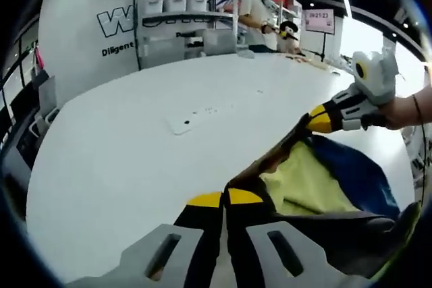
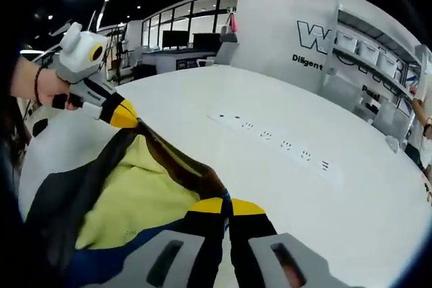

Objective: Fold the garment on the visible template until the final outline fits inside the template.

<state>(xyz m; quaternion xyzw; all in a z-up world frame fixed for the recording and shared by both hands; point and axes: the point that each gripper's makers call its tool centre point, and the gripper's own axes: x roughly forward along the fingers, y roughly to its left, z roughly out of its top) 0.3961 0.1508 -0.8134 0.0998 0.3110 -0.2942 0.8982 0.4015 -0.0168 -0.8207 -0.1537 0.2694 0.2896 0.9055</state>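
Yellow-tipped jaws of the left tool [image 1: 223, 199] sit pressed together at the bottom of the left gripper view, pinching a dark edge of the garment [image 1: 324, 187]. From there the hem runs taut up and to the right to the right tool [image 1: 316, 120], whose yellow tips are likewise closed on the fabric, a person's hand [image 1: 405, 109] behind it.

Seen from the right gripper view, it is the mirror picture: the right tool [image 2: 223, 206] clamps the dark edge close to the lens, and the left tool [image 2: 127, 118] holds the far end of the same stretched hem. The garment [image 2: 135, 200] hangs below that line, dark outside with a yellow lining and a blue patch, its lower part bunched near the near rim of the counter.

Beyond the raised edge the white counter [image 1: 135, 146] spreads wide and bare, apart from a row of small dark marks [image 2: 283, 145] on a pale strip. Its curved far rim lies well away. Past it stand grey shelves [image 1: 182, 21] with bins, a lettered white wall [image 2: 317, 32], and a person [image 1: 260, 15] at the back.
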